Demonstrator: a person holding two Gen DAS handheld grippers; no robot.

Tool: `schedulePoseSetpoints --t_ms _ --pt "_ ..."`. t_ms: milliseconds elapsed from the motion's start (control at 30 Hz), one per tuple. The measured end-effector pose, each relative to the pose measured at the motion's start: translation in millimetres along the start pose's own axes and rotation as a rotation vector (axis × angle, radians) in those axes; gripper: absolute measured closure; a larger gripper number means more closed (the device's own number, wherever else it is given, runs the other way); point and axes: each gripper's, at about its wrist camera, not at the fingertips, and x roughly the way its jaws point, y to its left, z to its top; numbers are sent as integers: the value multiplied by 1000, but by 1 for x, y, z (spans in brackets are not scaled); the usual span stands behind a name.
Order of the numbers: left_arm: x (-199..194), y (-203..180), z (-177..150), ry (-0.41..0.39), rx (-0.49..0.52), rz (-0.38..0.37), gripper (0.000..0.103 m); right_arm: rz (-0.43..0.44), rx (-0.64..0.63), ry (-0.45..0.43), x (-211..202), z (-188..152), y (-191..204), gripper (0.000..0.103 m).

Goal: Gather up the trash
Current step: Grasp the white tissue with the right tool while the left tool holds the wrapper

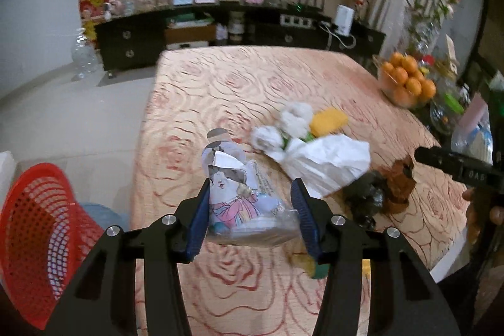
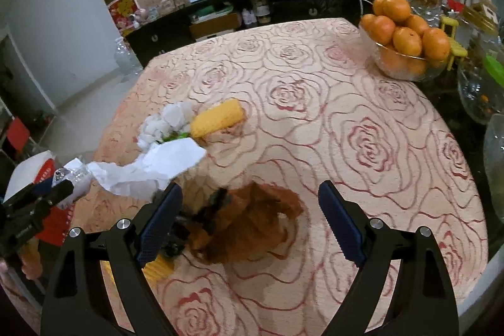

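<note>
My left gripper (image 1: 252, 200) is closed around a clear plastic packet with a cartoon print (image 1: 239, 197), lifted above the table. It also shows in the right wrist view (image 2: 71, 178). My right gripper (image 2: 250, 210) is open, its jaws straddling a crumpled brown wrapper (image 2: 252, 222) with a black crumpled bag (image 2: 179, 238) at its left. Both show in the left wrist view, brown (image 1: 398, 181) and black (image 1: 365, 200). Crumpled white paper (image 1: 327, 162), white tissue balls (image 1: 283, 125) and a yellow sponge-like piece (image 1: 329, 120) lie mid-table.
A red mesh basket (image 1: 34, 229) stands on the floor left of the table. A glass bowl of oranges (image 2: 406, 43) and glassware (image 2: 482, 90) sit at the table's right. The rose-patterned tablecloth (image 2: 362, 147) covers the table. A dark cabinet (image 1: 132, 43) stands behind.
</note>
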Motion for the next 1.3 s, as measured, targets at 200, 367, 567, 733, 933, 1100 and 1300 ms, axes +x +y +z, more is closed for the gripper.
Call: schedulePoseSetpoints --t_ms 200,367,567,733,933,1100,1300 --pt "-16 25 4 -34 -67 26 55 70 -76 -30 1 7 36 17" --pt "-24 36 2 -43 -93 27 55 114 -145 -23 12 14 69 16" --pt "-33 40 -1 -59 -91 27 55 94 -229 12 39 19 101 15" --pt "-41 50 -4 -68 -100 29 55 80 -275 74 65 13 119 15" --pt "-52 61 -6 -84 -119 32 55 153 -312 175 88 -1 141 27" --pt "-59 69 -5 -94 -141 33 55 283 -326 240 93 -13 159 29" --pt "-68 78 -5 -112 -160 28 55 258 -359 182 75 -12 165 29"
